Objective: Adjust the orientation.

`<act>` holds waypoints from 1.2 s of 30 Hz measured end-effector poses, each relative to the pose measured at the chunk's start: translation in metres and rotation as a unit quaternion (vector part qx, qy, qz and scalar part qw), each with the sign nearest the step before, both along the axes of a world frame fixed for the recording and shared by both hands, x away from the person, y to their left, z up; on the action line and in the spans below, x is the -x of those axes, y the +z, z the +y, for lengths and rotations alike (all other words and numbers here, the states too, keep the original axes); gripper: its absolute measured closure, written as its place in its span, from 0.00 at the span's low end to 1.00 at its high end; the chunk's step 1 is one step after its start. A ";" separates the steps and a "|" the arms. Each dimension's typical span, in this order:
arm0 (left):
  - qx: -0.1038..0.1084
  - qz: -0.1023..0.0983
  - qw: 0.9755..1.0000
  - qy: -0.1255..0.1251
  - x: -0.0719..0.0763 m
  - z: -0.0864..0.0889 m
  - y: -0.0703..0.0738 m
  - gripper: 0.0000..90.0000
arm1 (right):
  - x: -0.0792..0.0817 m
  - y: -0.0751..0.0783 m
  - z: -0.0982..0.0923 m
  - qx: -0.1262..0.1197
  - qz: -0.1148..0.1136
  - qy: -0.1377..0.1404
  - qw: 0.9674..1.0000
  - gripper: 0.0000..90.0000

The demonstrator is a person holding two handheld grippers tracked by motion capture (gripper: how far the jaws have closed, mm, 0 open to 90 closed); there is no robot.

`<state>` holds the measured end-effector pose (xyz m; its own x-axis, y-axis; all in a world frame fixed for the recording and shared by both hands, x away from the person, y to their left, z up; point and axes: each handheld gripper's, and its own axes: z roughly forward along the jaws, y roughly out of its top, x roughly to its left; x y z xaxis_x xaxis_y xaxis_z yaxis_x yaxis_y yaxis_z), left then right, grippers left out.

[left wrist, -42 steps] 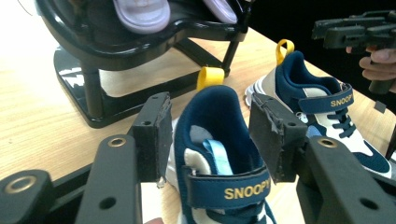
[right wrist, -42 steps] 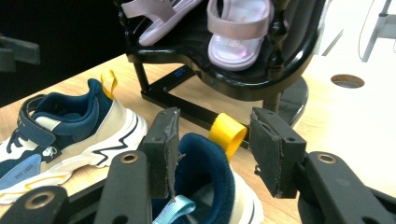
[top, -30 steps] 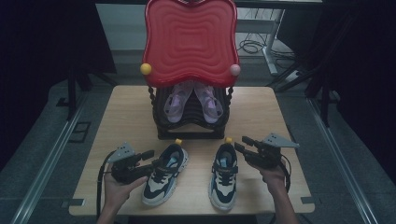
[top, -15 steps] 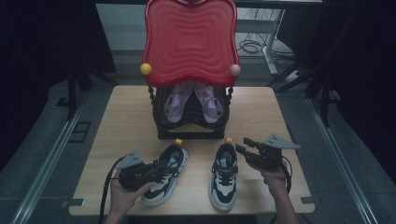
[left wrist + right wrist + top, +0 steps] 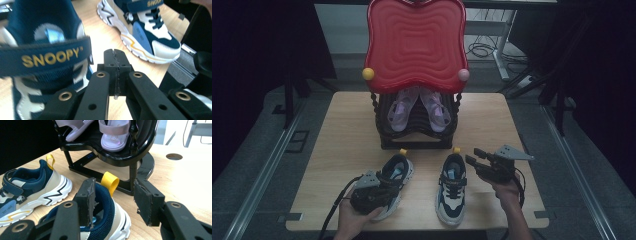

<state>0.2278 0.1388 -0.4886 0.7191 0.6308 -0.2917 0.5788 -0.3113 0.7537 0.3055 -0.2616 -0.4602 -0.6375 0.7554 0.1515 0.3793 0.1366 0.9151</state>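
Two navy, white and cream sneakers sit side by side at the near edge of the table (image 5: 342,120): the left sneaker (image 5: 393,184) and the right sneaker (image 5: 452,194), each with a yellow heel loop. The left gripper (image 5: 115,55), jaws just closed together on nothing, lies over the left sneaker. The right gripper (image 5: 113,200) stands partly open, one jaw inside the right sneaker's heel collar. Two pink sandals (image 5: 419,107) rest in a black rack (image 5: 417,135).
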 end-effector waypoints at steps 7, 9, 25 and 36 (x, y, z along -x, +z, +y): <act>-0.030 0.017 0.999 -0.010 0.004 -0.010 -0.014 1.00 | 0.000 -0.001 0.001 0.002 0.002 0.000 1.000 0.57; -0.034 0.019 0.999 -0.011 0.004 -0.012 -0.016 1.00 | 0.000 -0.001 0.001 0.002 0.003 -0.001 1.000 0.57; -0.050 0.035 0.998 0.000 0.000 -0.007 -0.019 1.00 | 0.000 -0.002 -0.003 0.001 0.004 -0.006 1.000 0.57; -0.042 0.052 0.998 0.013 -0.008 0.016 -0.016 0.99 | 0.000 -0.002 -0.004 -0.001 0.001 -0.012 1.000 0.57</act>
